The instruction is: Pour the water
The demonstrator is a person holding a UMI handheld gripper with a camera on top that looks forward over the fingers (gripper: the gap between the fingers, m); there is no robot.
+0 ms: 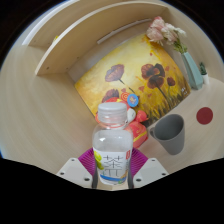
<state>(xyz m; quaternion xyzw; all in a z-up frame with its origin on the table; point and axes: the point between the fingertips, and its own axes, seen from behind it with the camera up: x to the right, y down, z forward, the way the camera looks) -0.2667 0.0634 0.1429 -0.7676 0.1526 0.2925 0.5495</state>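
My tool (113, 172) grips the water bottle (113, 143) upright, with the grey cup (169, 132) just right of it.

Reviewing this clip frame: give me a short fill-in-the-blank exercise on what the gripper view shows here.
1. The clear plastic water bottle with a white cap stands between the gripper fingers' ____ pads.
2. The empty grey plastic cup stands beside the bottle, on the round ____ table.
3. The painting of ____ leans behind the bottle.
4. The vase of pale flowers stands near the ____ round coaster.

Missing words: magenta; beige; flowers; red
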